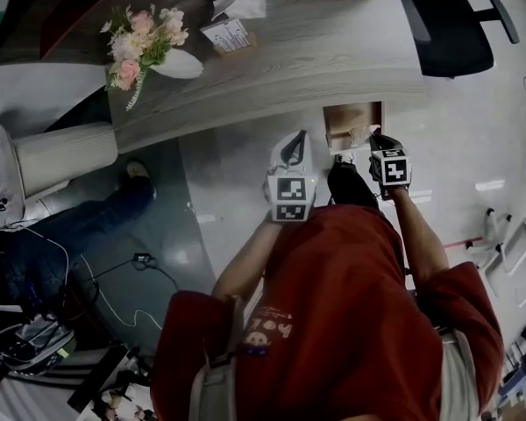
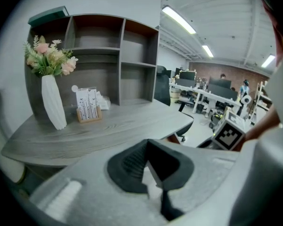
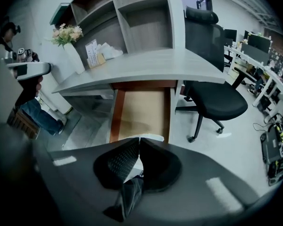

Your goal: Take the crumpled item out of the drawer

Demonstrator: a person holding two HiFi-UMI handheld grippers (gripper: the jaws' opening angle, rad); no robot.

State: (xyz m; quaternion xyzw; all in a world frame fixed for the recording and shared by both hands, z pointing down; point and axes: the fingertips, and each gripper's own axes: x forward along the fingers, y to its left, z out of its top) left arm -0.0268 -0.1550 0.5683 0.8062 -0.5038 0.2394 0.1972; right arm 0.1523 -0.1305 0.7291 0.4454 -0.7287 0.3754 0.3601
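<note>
— While the drawer (image 3: 142, 108) stands open, where is the crumpled item (image 3: 151, 137)?
— Pinched at the tips of the right gripper (image 3: 139, 141), over the drawer's near end; no long axis shows. Left gripper (image 1: 293, 145) hangs closed, empty, left of it. Grey desk (image 1: 316, 60) beyond, office chair (image 3: 217, 102) right.

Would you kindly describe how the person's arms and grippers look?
The left gripper has a pale grey body, the right gripper a darker grey one; both have black ribbed pads and a cube with black-and-white square markers. Short red sleeves cover the upper arms.
</note>
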